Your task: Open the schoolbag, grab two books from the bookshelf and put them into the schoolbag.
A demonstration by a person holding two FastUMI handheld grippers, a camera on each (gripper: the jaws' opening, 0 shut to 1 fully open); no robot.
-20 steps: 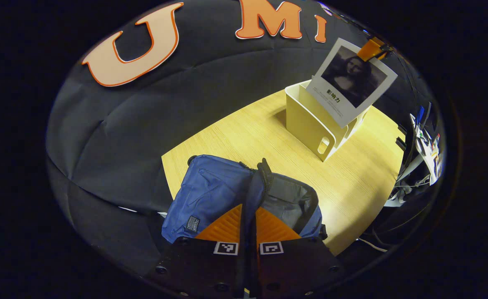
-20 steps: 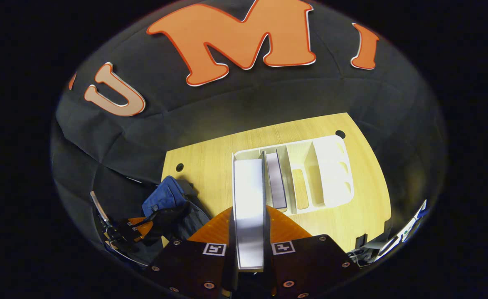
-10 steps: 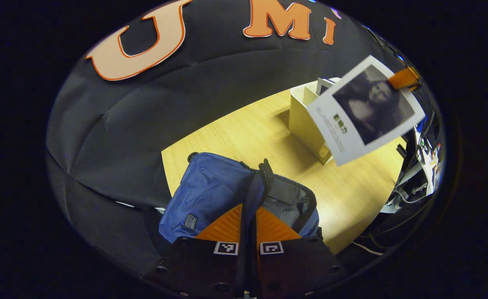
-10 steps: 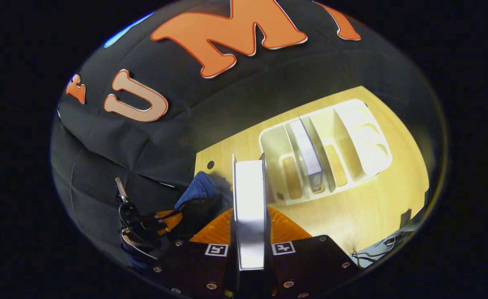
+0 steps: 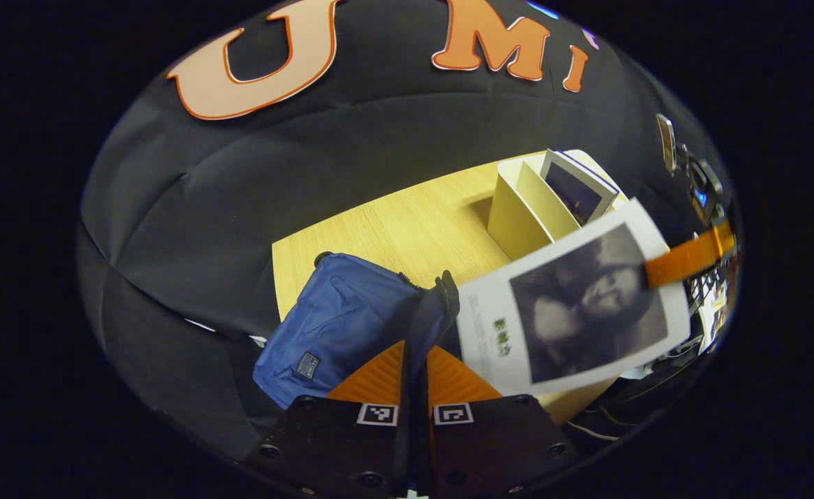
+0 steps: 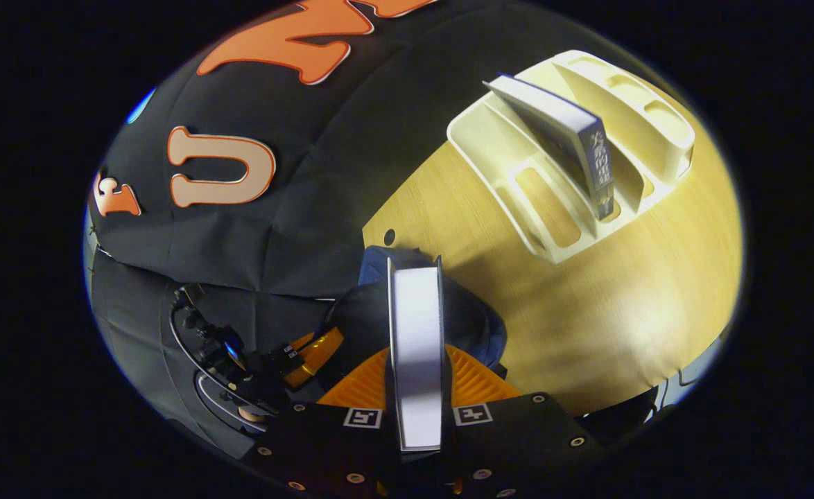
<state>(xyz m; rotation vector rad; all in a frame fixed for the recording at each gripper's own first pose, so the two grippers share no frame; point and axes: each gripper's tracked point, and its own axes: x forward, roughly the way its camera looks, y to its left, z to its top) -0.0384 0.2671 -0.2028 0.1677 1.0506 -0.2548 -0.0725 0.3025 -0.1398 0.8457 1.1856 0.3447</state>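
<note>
My left gripper (image 5: 415, 360) is clamped on the bag's (image 5: 341, 326) dark opening edge, both fingers pressed together on the fabric, holding the flap up. The blue bag sits at the near-left corner of the table (image 5: 407, 229), with the zip end poking up just above my fingertips.

In the left gripper view, the right gripper (image 5: 684, 260) comes in from the right, gripping a book (image 5: 573, 305) by its edge. I see the book's cover face-on: white border, dark portrait picture. It hangs tilted in the air over the bag's open mouth, covering it; whether it touches the bag I cannot tell.

In the right gripper view, my right gripper (image 6: 416, 388) is closed on that book (image 6: 416, 339), one finger on each cover, page edge facing the camera. Beyond its far end lies the bag (image 6: 462, 319), dark interior open. The left gripper (image 6: 310, 350) shows at lower left, by the bag's edge.

The shelf (image 6: 518, 159), a cream divider rack, stands farther back on the table (image 6: 643, 291), well apart from the bag. A second book (image 6: 559, 132) leans tilted in one of its middle slots. From the left gripper view, the same shelf (image 5: 518, 208) and second book (image 5: 577, 187) sit behind the held book.
</note>
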